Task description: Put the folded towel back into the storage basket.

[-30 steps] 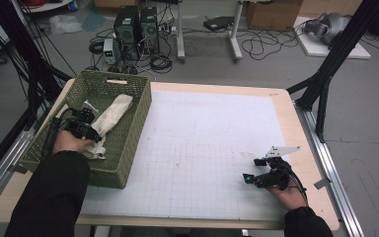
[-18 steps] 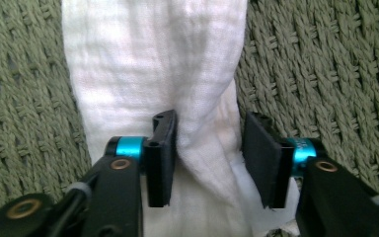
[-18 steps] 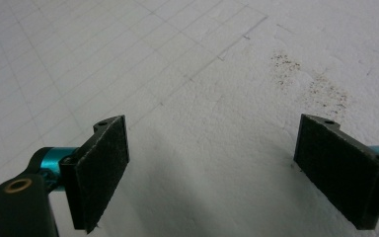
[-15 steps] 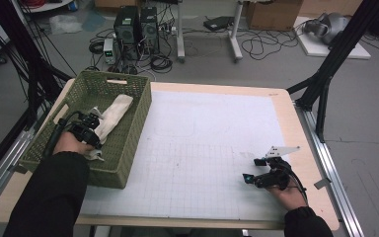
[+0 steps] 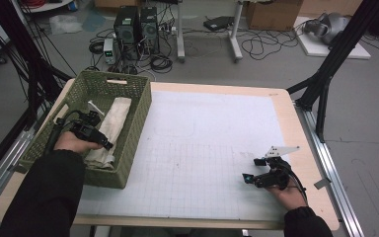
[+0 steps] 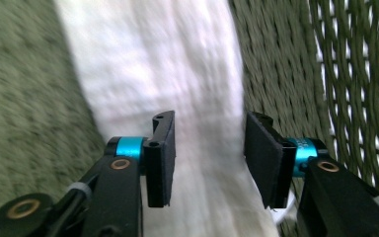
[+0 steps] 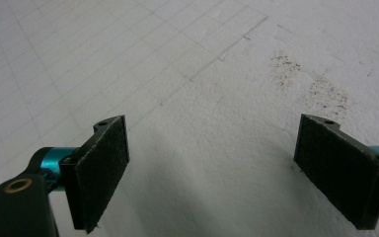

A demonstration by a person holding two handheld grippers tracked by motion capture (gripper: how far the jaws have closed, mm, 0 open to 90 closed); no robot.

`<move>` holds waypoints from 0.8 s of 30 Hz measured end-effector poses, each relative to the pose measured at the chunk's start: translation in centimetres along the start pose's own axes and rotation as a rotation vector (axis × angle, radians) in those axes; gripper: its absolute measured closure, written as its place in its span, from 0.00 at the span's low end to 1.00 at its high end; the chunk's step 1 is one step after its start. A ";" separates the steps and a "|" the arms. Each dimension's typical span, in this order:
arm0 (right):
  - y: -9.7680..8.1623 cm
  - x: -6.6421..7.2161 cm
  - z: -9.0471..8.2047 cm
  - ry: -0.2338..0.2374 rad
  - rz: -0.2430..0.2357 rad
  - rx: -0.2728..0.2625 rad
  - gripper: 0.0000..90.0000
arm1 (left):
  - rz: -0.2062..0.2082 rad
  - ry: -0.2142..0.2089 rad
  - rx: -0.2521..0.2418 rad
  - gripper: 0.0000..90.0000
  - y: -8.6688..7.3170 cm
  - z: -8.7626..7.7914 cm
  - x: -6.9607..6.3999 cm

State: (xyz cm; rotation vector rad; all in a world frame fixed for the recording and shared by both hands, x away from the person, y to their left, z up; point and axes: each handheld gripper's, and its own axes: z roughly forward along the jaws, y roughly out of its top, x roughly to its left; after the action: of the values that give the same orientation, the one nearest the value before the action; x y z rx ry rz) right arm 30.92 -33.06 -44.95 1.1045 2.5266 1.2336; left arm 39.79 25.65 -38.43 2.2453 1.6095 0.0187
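A folded white towel (image 5: 114, 114) lies lengthwise in the green woven basket (image 5: 134, 129) at the table's left. My left gripper (image 5: 103, 142) is inside the basket, low over the towel's near end. Its jaws have just been opening. In the left gripper view the pads stand apart on either side of the towel (image 6: 168, 74) without pressing it, so my left gripper (image 6: 209, 158) is open. My right gripper (image 5: 252, 169) rests near the table's front right, on the white grid mat (image 5: 202, 148). In its own view my right gripper (image 7: 222, 168) is wide open with nothing between the pads.
The basket's woven wall (image 6: 355, 74) rises close beside the left gripper. The mat (image 7: 202, 74) has a few dark specks (image 7: 321, 91) ahead of the right gripper. Computer towers and cables (image 5: 138, 29) lie on the floor beyond the table.
The left gripper's jaws have parted and let go of the towel, which now lies flat in the basket. The right gripper has stayed where it was.
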 end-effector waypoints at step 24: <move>0.4 0.4 0.3 0.006 -0.013 0.013 0.14 | 0.076 0.009 -0.105 0.57 -0.5 -0.4 -0.5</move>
State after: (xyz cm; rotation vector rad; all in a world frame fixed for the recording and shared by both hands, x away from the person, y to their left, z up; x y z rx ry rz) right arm 30.96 -32.44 -44.76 1.0872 2.5456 1.2208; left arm 39.06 25.43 -38.11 2.2278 1.4912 0.1308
